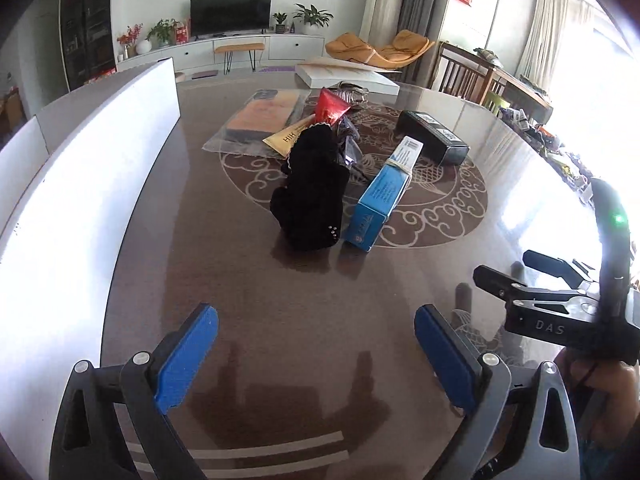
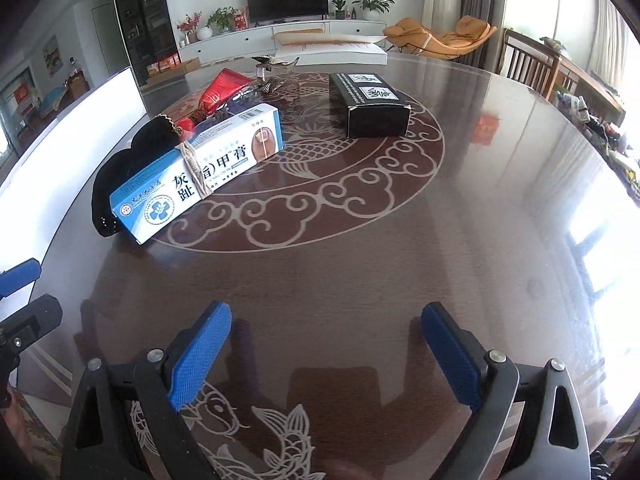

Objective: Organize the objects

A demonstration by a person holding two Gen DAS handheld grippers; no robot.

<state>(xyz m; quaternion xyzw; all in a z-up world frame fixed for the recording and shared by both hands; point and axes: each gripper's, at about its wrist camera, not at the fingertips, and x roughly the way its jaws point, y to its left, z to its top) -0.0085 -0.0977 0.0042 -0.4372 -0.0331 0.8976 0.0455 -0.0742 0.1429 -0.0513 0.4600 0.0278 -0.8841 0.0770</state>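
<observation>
Both your left gripper (image 1: 316,354) and right gripper (image 2: 326,354) hang released and empty; the blue-and-white cardboard box (image 2: 196,172) at ten o'clock leans on the black cloth bundle (image 1: 310,192).

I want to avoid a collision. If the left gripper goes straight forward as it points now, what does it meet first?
Probably the black fabric bundle, almost dead ahead of the open left gripper. The blue and white carton lies just right of that line. Only bare dark wooden table comes before; depth is uncertain.
</observation>
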